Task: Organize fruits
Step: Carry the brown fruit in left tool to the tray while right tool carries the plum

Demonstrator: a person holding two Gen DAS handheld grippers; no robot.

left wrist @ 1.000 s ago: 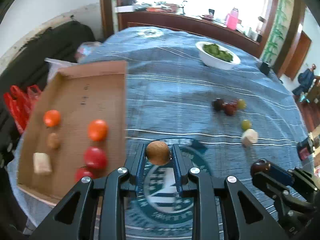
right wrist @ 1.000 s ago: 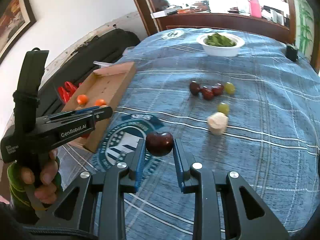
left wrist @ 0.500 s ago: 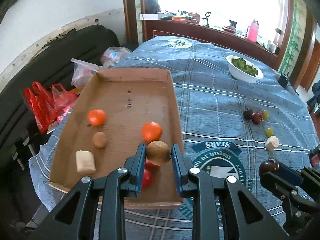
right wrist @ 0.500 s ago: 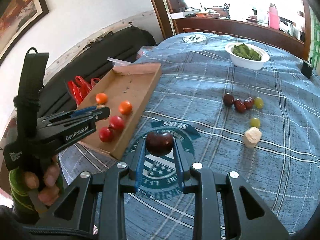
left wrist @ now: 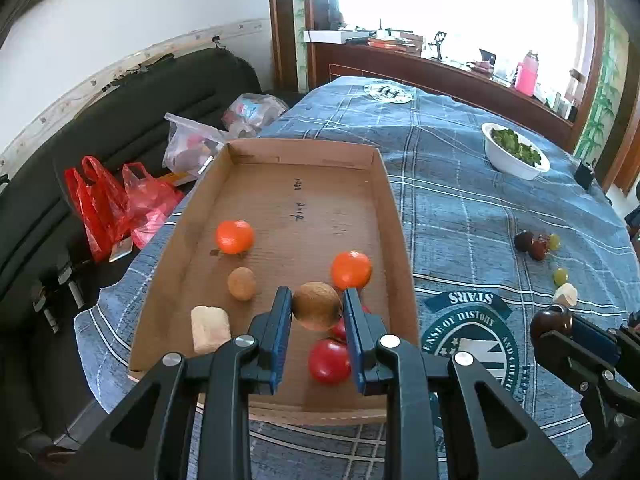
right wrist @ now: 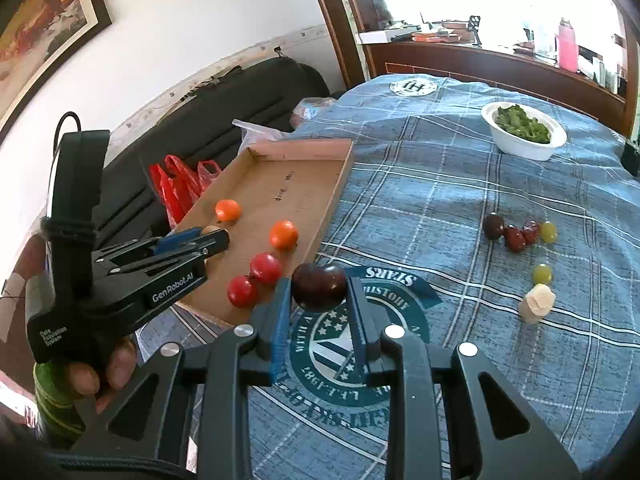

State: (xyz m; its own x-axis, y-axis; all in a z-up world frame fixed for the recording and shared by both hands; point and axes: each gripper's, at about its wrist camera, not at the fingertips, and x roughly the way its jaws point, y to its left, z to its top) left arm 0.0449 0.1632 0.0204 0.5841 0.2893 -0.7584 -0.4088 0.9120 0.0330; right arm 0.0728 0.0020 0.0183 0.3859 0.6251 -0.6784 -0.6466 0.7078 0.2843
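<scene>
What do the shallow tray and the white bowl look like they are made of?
The tray looks like plain brown corrugated cardboard, matt, with folded-up walls and pen marks on its floor. The bowl holding greens looks smooth, white and slightly glossy; it could be ceramic or plastic, the pictures do not settle which.

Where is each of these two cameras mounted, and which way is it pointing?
Left wrist: rides on the left gripper, looking down into the cardboard tray; its fingers hold a brown fruit.
Right wrist: rides on the right gripper, looking across the blue tablecloth; it holds a dark plum, and a hand shows.
Both see the tray, white bowl and each other's gripper.
</scene>
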